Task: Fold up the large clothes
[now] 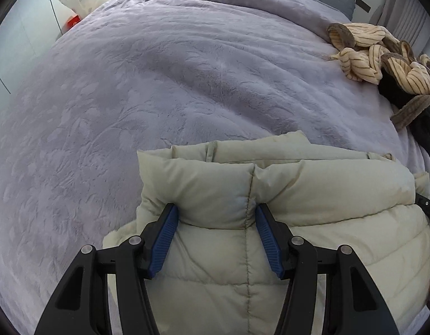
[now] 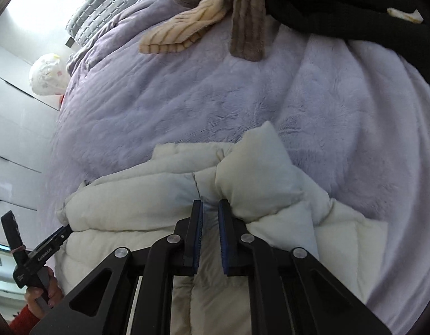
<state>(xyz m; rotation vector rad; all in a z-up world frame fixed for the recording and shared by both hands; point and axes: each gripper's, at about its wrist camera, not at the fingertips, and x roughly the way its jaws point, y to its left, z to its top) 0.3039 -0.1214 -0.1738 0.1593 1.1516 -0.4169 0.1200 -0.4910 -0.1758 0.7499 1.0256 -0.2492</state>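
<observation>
Two grips look uneven on the puffy jacket at the bed's near edge: right gripper jaws clenched on a thin pinch, left gripper jaws astride the collar, so slick padding may slip.

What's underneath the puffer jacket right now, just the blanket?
The pale puffer jacket lies on the lilac fleece blanket, which shows all around its far edge. Whatever is beneath its folded layers is covered, so I cannot tell if anything else is trapped under it.
</observation>
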